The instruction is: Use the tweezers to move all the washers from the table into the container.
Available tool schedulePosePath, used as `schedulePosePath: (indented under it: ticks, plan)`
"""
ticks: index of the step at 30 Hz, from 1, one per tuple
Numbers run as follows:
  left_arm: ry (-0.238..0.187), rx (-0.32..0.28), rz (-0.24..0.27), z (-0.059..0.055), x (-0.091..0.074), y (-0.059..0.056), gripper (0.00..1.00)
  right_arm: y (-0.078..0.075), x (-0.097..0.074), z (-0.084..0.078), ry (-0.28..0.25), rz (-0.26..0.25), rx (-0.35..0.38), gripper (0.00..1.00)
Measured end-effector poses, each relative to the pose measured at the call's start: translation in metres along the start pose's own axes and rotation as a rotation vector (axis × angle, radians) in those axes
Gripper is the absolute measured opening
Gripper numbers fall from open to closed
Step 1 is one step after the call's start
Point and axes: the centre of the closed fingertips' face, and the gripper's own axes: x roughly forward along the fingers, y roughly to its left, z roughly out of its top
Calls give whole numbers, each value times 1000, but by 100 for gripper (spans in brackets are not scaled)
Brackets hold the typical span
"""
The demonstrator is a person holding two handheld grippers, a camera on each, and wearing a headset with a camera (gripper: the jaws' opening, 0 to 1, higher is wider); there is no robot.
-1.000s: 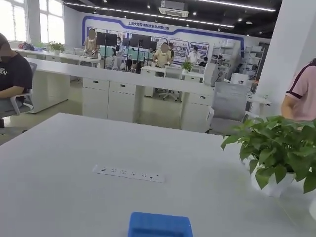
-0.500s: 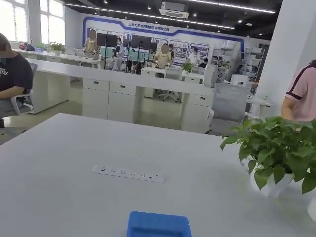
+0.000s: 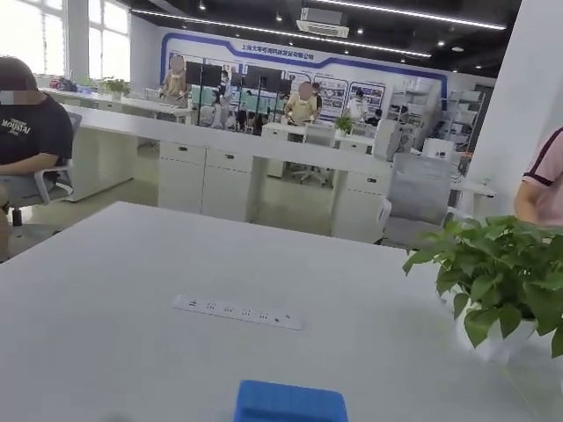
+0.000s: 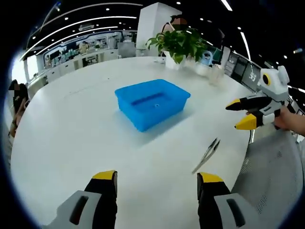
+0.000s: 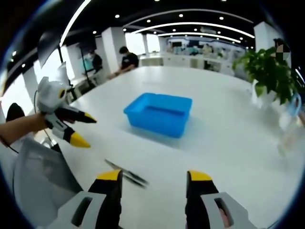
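Both the left tongs [image 4: 157, 177] and right tongs [image 5: 154, 175] are hanging open, empty; tweezers [image 4: 206, 155] on the table [image 4: 71, 124] are looking thin, light, slippery, probably best pinched mid-length.

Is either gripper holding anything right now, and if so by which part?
Nothing is held. The left gripper and right gripper are both open and empty; the thin silver metal tweezers lie on the white table.

The white table [image 3: 106, 290] carries a blue container [image 4: 151, 102] near its middle, and metal tweezers [image 4: 206, 155] lie flat apart from it, nearer the table's edge. A white power strip [image 3: 236, 311] lies beyond the container, and a potted plant [image 3: 493, 272] stands to the right.
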Motion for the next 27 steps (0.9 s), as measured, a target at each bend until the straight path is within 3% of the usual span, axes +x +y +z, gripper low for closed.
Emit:
schedulePosePath:
  ticks: [6,8,10,14,18,20,27]
  plan:
    - [-52,-53,51,2,-20,11,70,-13,-12,2,-2,-42,0,57]
    - [-69,-69,64,3,-27,14,70,-22,-21,4,-12,-76,-12,62]
    - [-75,-84,77,3,-32,16,71,-29,-28,6,-29,-94,2,68]
    - [-95,-96,94,4,-40,16,72,-42,-46,20,-115,-148,65,79]
    - [-98,-116,112,2,-43,18,77,-44,-59,28,-197,-177,102,84]
    - [-109,-126,125,3,-49,20,79,-41,-62,30,-223,-168,126,90]
    - [-185,-148,194,18,-71,26,93,-40,-67,26,-263,-169,187,99]
